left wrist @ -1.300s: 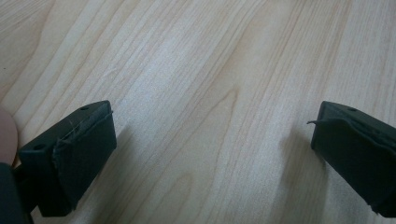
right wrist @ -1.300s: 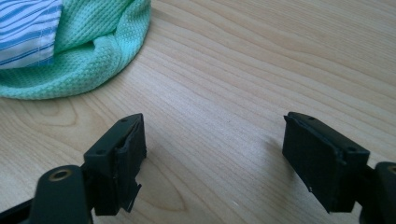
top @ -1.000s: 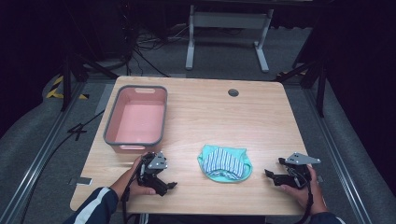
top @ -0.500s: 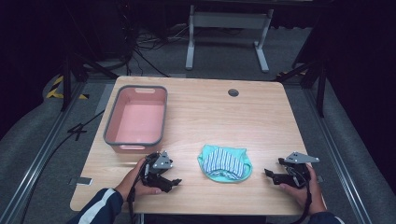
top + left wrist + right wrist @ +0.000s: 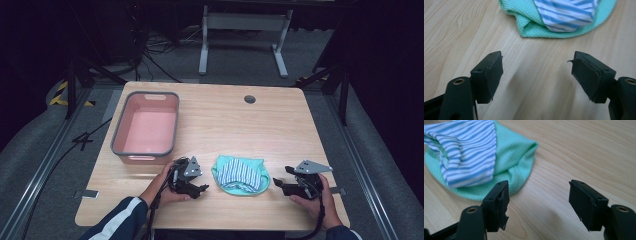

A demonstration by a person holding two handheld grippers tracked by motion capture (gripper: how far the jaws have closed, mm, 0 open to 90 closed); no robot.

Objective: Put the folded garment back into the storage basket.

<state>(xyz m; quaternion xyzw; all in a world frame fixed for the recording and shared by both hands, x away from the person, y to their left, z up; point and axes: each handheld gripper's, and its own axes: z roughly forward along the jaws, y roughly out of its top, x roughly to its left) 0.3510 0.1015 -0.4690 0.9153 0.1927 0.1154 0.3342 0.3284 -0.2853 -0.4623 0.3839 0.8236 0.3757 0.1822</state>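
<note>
A light wooden table (image 5: 280, 130) carries everything, its grain running bare under both pairs of jaws in the gripper views. Its largest load is a pink basin with a grey rim (image 5: 145, 128), standing at the left half of the table, well apart from the work and just beyond the left hand. A small round grommet hole (image 5: 249, 99) sits near the far edge. Near the front edge, between the two hands, lies a green cloth with a blue-and-white striped piece bunched on top (image 5: 241, 174). The left gripper (image 5: 200, 189) rests just beside the cloth's left side, pointing at it; in the left gripper view its jaws stand spread with only wood between them, having just been closing, and the cloth (image 5: 564, 17) lies a little ahead, untouched. The right gripper (image 5: 276, 183) points at the cloth's right edge; its jaws too are spread and have just been closing, nothing between them, the cloth's green hem (image 5: 506, 167) just beyond one pad. Nothing lies between either gripper and the cloth.
</note>
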